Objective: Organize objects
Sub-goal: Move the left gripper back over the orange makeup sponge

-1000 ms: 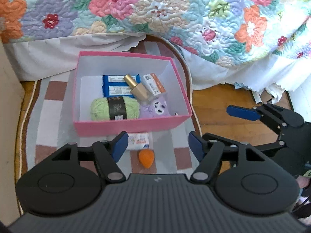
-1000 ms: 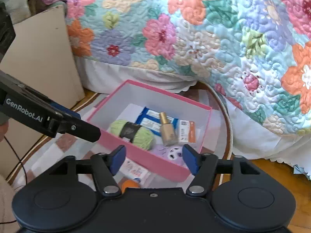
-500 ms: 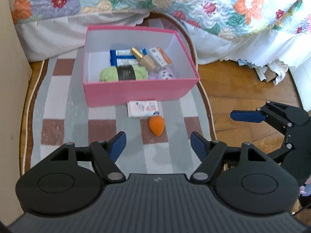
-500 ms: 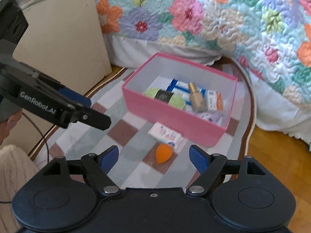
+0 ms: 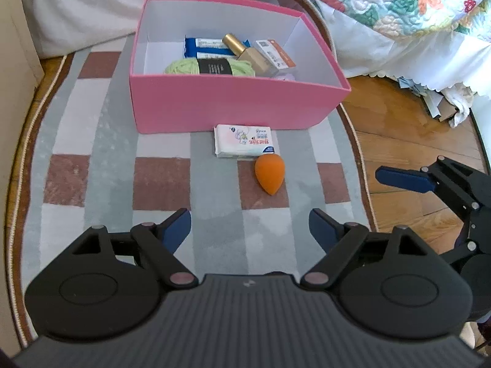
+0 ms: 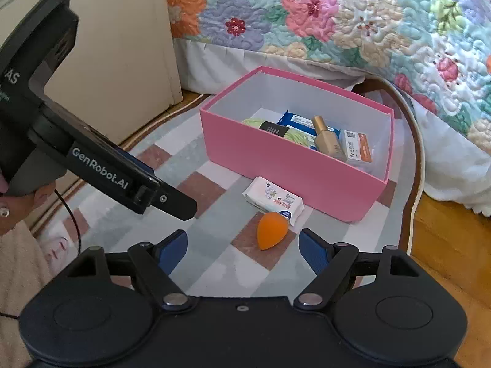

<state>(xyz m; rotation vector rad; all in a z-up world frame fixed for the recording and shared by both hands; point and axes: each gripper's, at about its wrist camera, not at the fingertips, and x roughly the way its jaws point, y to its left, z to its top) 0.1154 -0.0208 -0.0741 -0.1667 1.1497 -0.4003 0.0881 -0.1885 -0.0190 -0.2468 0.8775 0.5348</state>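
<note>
A pink box (image 5: 214,104) (image 6: 276,159) stands on a checked rug. It holds a green yarn ball (image 5: 211,67), a gold bottle (image 5: 248,53) (image 6: 326,136), blue packets (image 5: 208,46) and a small orange-and-white carton (image 5: 274,53) (image 6: 357,148). In front of the box lie a white tissue pack (image 5: 244,139) (image 6: 273,199) and an orange teardrop sponge (image 5: 270,173) (image 6: 270,230). My left gripper (image 5: 250,230) is open and empty, short of the sponge. My right gripper (image 6: 242,247) is open and empty, just short of the sponge.
The rug (image 5: 92,168) lies on a wooden floor (image 5: 399,135). A bed with a floral quilt (image 6: 337,24) rises behind the box. A beige cabinet (image 6: 116,46) stands at the left. Crumpled paper (image 5: 442,101) lies under the bed edge at the right.
Both grippers have pulled back from the box and away from the bed. The tissue pack and sponge now show fully in front of the box. Both stay open.
</note>
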